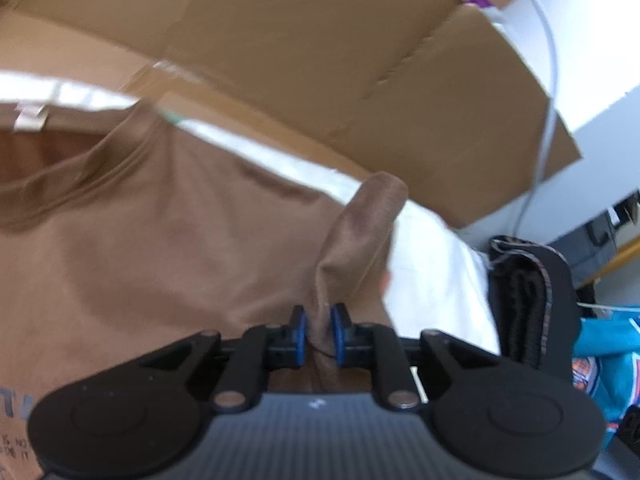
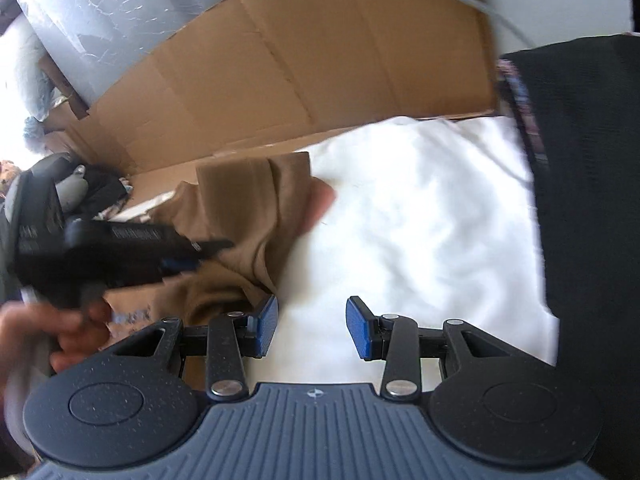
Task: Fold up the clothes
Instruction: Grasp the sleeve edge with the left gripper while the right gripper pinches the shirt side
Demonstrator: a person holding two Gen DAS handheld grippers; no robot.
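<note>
Evidently a fold is being started: the left tongs (image 1: 319,332) are pinched on a raised ridge of the brown T-shirt (image 1: 160,248), near its sleeve, so that this part can be carried over the body. The shirt is spread on a white sheet (image 2: 420,220), its collar (image 1: 80,168) away from the tongs, with flattened cardboard (image 1: 320,60) behind. The right tongs (image 2: 312,330) are held spread over the bare sheet just beside the shirt's edge, gripping nothing, probably ready to steady the cloth.

Home bedroom: white bedsheet (image 2: 420,220), cardboard boxes (image 2: 320,60), clothes pile (image 1: 532,300)
</note>
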